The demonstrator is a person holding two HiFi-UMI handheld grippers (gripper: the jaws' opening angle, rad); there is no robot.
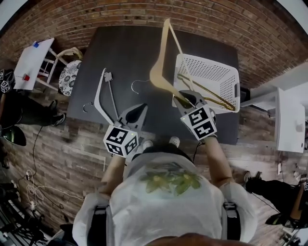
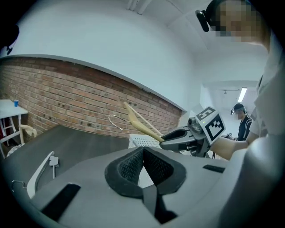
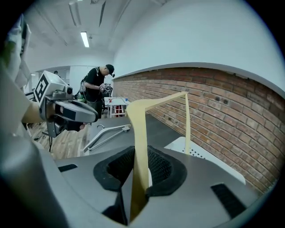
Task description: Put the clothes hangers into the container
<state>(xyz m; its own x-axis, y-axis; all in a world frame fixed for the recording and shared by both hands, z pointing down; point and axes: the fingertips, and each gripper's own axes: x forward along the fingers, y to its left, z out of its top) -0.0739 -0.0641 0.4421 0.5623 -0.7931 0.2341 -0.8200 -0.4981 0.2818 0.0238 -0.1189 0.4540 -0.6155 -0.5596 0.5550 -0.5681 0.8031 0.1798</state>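
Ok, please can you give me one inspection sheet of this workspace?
Surface: dark table.
Job's things: white basket at right holds one thin hanger; white hanger lies at left; wooden hanger held above the table.
Clutter: nothing seen.
Tongs: right tongs shut on the wooden hanger; left tongs shut, empty.
Cables: loose cables on the floor, left.
Surroundings: brick wall, white side table, chair.
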